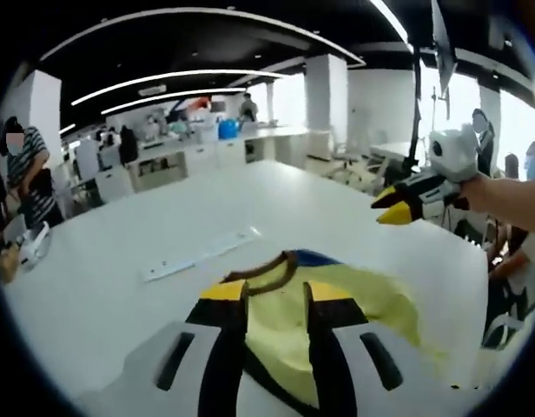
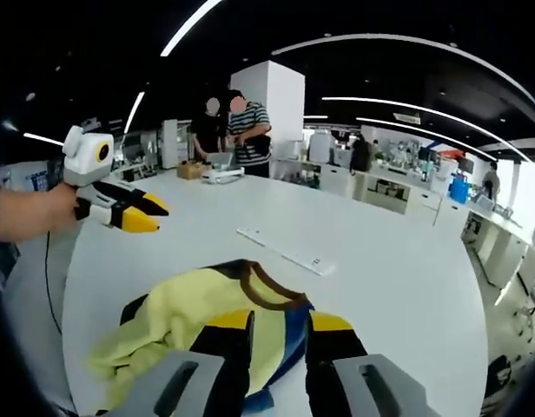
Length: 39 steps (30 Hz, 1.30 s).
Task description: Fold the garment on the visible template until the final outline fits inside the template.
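A yellow garment with a brown collar and blue trim lies crumpled on the white table. In the left gripper view my left gripper hovers over it near the collar, jaws apart with nothing clamped between them. My right gripper comes in from the right, held in a hand above the table and clear of the cloth. In the right gripper view the garment lies below my right gripper, which is open. The left gripper hangs in the air at the left, holding nothing.
A flat white strip lies on the table beyond the garment, also seen as a strip in the right gripper view. People stand at desks behind the table. The table edge curves round at the right.
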### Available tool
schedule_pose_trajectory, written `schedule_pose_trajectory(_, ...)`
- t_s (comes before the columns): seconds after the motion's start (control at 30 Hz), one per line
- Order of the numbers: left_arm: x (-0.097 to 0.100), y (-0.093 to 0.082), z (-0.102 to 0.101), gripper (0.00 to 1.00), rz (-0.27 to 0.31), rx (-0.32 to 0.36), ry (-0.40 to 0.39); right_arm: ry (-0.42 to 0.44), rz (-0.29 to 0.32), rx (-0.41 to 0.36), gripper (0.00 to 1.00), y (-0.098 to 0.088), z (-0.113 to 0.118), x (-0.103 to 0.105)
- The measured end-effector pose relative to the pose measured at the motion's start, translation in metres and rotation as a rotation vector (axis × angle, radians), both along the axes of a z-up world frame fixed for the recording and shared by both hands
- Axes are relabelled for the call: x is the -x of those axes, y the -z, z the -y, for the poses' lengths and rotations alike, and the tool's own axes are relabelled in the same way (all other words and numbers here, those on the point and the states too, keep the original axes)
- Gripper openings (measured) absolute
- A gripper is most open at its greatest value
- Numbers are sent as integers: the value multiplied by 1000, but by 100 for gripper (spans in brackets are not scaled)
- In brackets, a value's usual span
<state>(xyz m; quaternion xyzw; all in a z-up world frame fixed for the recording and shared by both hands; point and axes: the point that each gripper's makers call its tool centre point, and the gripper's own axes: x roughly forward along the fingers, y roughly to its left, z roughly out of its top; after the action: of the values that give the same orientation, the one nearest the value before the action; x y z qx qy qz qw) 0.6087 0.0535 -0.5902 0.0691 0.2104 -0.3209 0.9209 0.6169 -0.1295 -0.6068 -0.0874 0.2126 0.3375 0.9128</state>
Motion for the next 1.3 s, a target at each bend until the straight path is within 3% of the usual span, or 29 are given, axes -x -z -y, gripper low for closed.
schedule_pose_trajectory(0.43,42,12,-13,27,-78,75,-1,-28,-40,-28,22,11,10,35)
schedule_pose_trajectory(0.8,75,36,-19,28,-143,105,-14,-23,-79,-55,22,25,16,62)
schedule_pose_trajectory(1.13,93,47,-19,28,-185,140,-11,-27,-92,-69,22,28,18,80)
schedule_pose_trajectory(1.3,103,55,-20,28,-200,124,-6,-30,-96,-83,21,29,18,88)
